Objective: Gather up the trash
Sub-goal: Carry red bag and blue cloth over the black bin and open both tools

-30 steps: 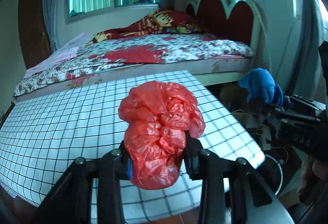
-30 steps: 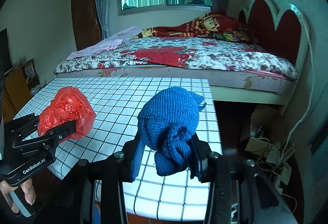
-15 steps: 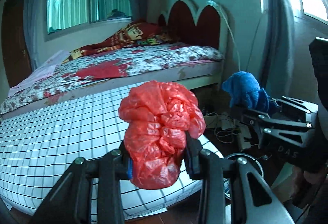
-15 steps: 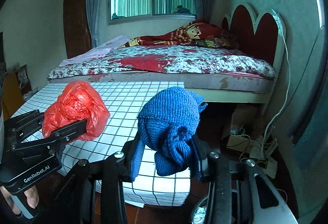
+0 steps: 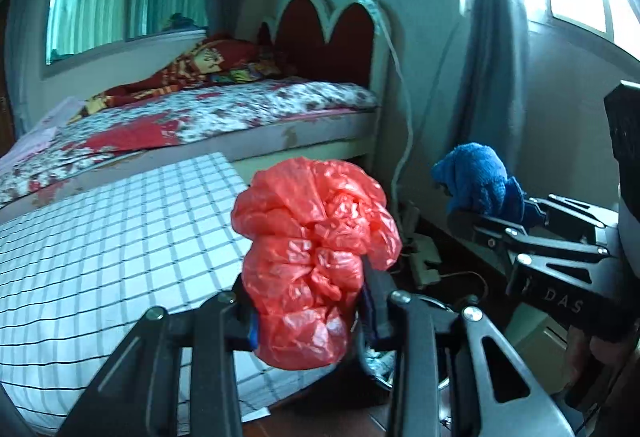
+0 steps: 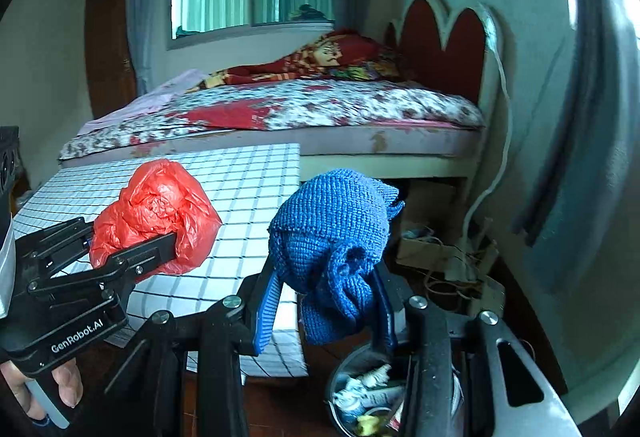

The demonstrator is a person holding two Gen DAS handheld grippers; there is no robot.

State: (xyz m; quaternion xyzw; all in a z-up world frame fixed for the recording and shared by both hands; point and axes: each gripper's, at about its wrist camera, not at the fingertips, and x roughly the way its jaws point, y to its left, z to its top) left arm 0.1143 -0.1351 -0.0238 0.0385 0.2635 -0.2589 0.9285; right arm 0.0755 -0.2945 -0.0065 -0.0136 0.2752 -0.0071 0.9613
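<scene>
My left gripper (image 5: 308, 317) is shut on a crumpled red plastic bag (image 5: 312, 257) and holds it in the air past the table's right edge. It also shows in the right wrist view (image 6: 156, 217). My right gripper (image 6: 324, 301) is shut on a bunched blue knitted cloth (image 6: 332, 249), held above a round metal bin (image 6: 340, 381) on the floor with trash inside. The cloth shows in the left wrist view (image 5: 476, 181) to the right of the bag.
A table with a white checked cloth (image 6: 248, 189) stands to the left. A bed (image 6: 312, 113) with a red headboard is behind it. Cables and a power strip (image 6: 452, 261) lie on the floor by the wall. A curtain (image 5: 492, 37) hangs at right.
Both grippers have swung right with their loads, off the table and toward the floor by the bed. The bin has come into the right wrist view below the blue cloth.
</scene>
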